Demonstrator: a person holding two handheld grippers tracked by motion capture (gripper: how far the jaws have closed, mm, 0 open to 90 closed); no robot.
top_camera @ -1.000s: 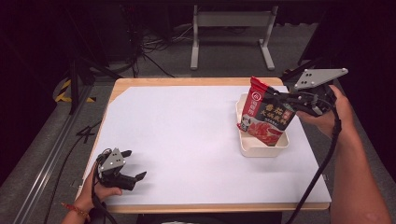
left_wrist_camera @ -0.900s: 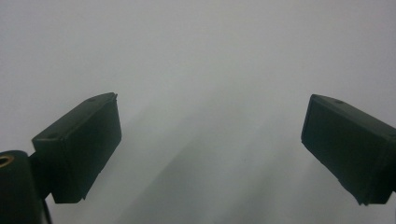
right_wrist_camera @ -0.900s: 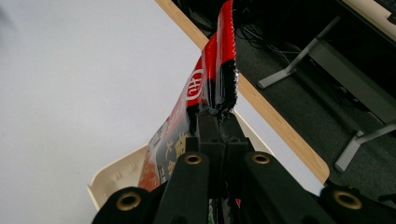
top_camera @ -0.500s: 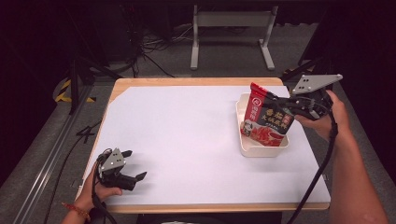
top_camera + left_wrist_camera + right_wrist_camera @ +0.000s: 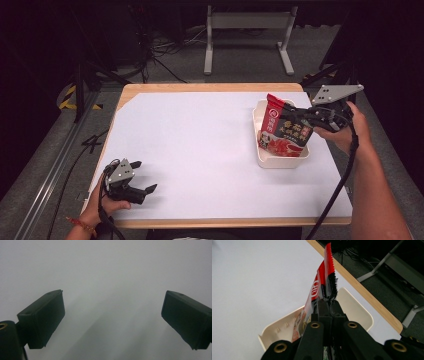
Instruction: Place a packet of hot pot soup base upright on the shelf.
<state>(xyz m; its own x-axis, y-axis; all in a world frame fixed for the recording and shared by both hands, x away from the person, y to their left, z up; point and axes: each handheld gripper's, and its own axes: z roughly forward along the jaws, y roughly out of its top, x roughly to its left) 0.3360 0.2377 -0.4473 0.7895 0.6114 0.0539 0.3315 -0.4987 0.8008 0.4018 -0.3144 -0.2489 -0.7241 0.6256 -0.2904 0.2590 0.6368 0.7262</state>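
The right gripper (image 5: 306, 116) is clamped tight on a red snack packet (image 5: 283, 131), its two black jaws pressed together on the packet's edge, as the right gripper view shows with the packet (image 5: 322, 285) rising edge-on from between them. The packet stands tilted, its lower end inside a cream tray (image 5: 264, 160) and its serrated top leaning toward the far edge of the table (image 5: 200, 87). The tray sits on the white sheet (image 5: 200, 145) near the table's right edge, about midway between the far and near edges; in the right gripper view the tray's rim (image 5: 359, 307) shows on both sides of the packet. The left gripper (image 5: 142, 189) rests low at the near left corner of the table, held in the person's left hand (image 5: 102, 202), well apart from the tray. Its jaws stand wide apart with nothing between them, only the bare white sheet (image 5: 107, 277) before them.
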